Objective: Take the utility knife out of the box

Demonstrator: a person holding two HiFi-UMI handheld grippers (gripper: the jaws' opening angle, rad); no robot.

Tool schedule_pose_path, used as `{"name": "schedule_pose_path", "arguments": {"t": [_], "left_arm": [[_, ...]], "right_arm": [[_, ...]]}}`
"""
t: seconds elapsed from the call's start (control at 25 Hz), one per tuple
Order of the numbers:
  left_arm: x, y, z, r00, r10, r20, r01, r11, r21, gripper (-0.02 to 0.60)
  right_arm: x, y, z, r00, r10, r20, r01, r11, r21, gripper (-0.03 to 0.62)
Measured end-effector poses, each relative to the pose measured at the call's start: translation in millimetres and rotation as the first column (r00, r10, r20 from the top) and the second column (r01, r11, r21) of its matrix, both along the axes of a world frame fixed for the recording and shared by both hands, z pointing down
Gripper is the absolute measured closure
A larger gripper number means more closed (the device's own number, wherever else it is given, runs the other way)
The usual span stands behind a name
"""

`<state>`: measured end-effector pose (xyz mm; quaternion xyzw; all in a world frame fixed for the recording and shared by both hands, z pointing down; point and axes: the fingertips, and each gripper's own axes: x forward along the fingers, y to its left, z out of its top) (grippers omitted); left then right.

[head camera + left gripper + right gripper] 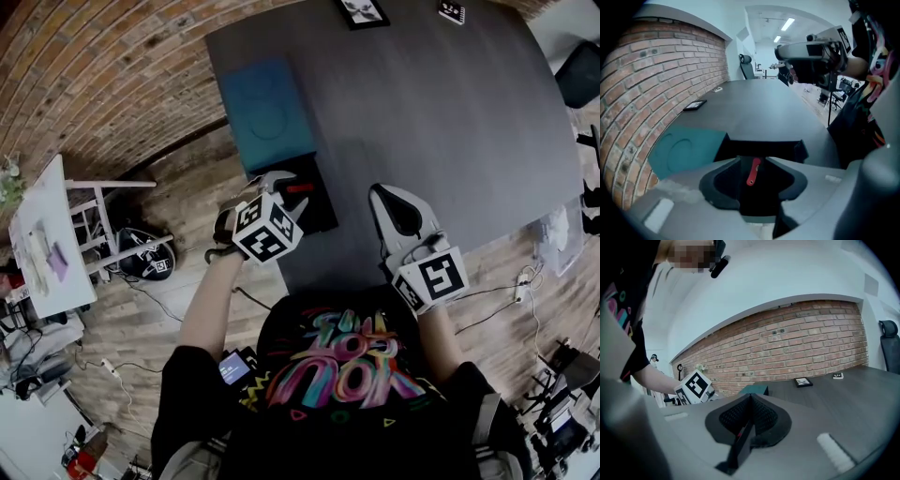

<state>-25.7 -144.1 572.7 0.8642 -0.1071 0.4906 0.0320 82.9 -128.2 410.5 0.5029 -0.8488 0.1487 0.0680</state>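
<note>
Left claw (753, 160) is hanging wide open just over the black box (787, 149), and the red utility knife (752, 174) is lying inside, directly under its jaws, not yet gripped. Right claw (750, 397), closed and empty, is hovering off to the side. Gripping and lifting are still waiting.

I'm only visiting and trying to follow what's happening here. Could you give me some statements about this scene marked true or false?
1. The left gripper has its jaws apart. True.
2. The right gripper clamps the red utility knife. False: the utility knife lies in the black box, under the left gripper's open jaws, not gripped.
3. The teal lid lies on the table beside the box. True.
4. The right gripper's jaws are wide open. False: they are together, with nothing between them.
</note>
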Motion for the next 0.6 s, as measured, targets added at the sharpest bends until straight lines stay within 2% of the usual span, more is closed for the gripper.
{"name": "schedule_pose_path", "arguments": {"t": [0.28, 0.6], "left_arm": [[7.8, 4.2, 27.3, 0.988, 0.108, 0.109, -0.106, 0.994, -0.022, 0.434], [7.7, 3.1, 51.9, 0.948, 0.216, 0.235, -0.213, 0.976, -0.036, 0.434]], "right_arm": [[3.9, 4.8, 5.5, 1.000, 0.021, 0.003, -0.021, 1.000, -0.014, 0.594], [16.0, 10.4, 9.7, 0.998, 0.054, 0.023, -0.053, 0.998, -0.043, 0.594]]}}
